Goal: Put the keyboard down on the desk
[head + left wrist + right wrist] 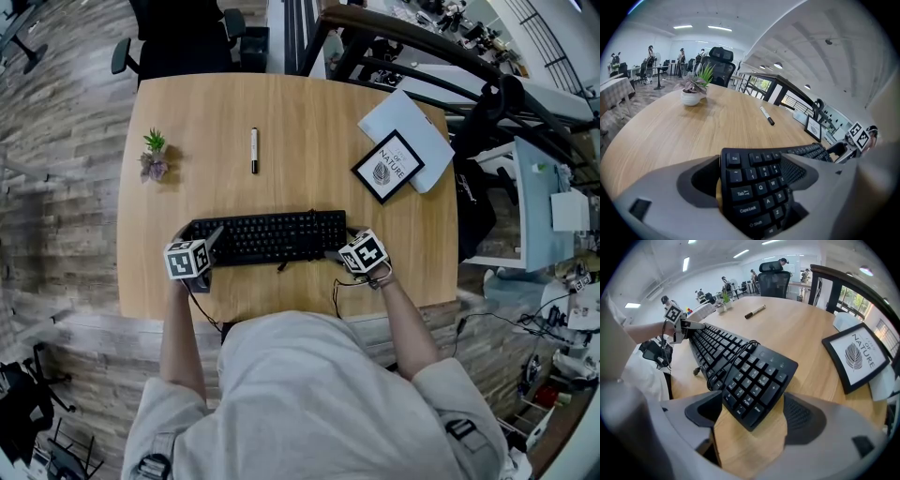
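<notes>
A pale wooden worktop sits on grey plank flooring, with a black office chair at its upper edge in the head view. The black keyboard lies flat on the wood in the lower middle of that frame, its long side parallel to the worktop's lower edge, with a bare strip between them.

The left gripper has its jaws spread around the keyboard's Esc end. One jaw sits just beside the short edge, with a sliver of wood showing between. The other overlaps the keys a few columns in.

The right gripper also has its jaws released. The number-pad corner reaches in between them with bare wood on both sides, touching neither. The keyboard's cable lies looped across the keys.

Above the keyboard the worktop is open up to a marker pen. A small potted plant stands at the upper left. A framed print rests on a white sheet at the upper right, apart from the keyboard.
</notes>
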